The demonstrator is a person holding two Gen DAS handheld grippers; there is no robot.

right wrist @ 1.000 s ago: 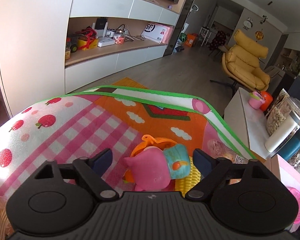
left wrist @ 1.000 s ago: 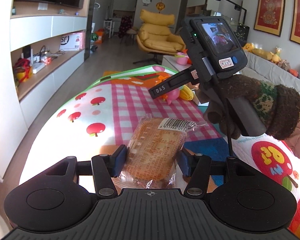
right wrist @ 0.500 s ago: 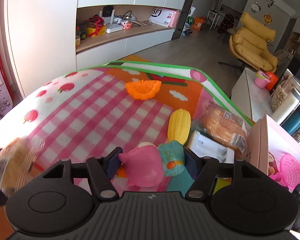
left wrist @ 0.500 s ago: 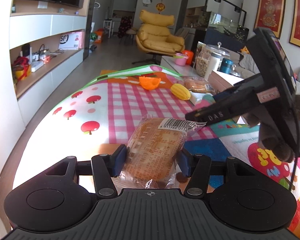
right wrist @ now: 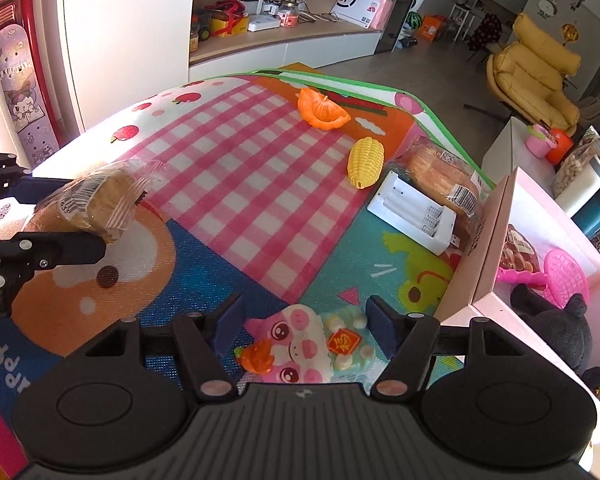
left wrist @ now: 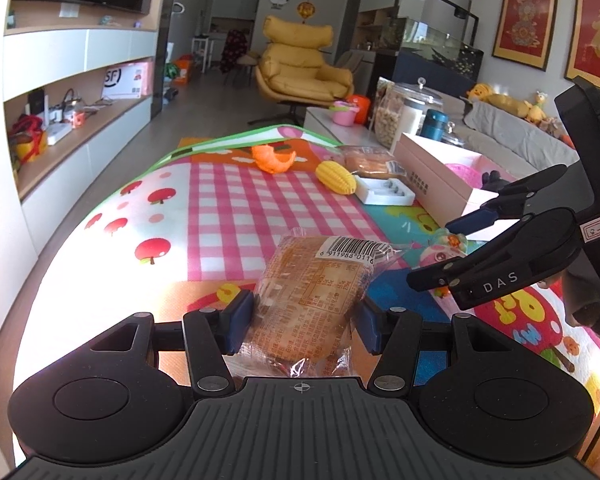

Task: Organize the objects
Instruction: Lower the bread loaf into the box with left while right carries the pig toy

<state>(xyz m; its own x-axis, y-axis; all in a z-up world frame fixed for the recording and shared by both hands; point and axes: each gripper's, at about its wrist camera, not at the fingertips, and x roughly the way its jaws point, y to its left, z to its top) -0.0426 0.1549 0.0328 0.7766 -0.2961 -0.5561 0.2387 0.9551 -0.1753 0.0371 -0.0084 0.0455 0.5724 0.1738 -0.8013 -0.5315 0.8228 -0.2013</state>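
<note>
While the left claw [left wrist: 304, 316] presses its blue pads against both sides of a wrapped bread packet [left wrist: 306, 300] and holds it above the play mat [left wrist: 236, 208], the right claw [right wrist: 304, 326] points down at a pink pig toy [right wrist: 300, 344]. Its jaws are opening; the pig toy sits between the pads, and both stand clear of it. In the left wrist view the pig toy [left wrist: 440, 252] lies on the mat's blue patch, just under the right claw's [left wrist: 452, 252] fingers.

Toward the mat's far edge lie an orange toy slice [right wrist: 322, 110] and, nearer, a yellow toy corn [right wrist: 366, 162]. Just beside the corn sits a white battery charger [right wrist: 414, 212], touching a second wrapped loaf [right wrist: 444, 174] behind it. Along the mat's right edge stands an open pink box [right wrist: 496, 216] holding a pink plastic basket [right wrist: 566, 282] and a dark plush toy [right wrist: 556, 328].
</note>
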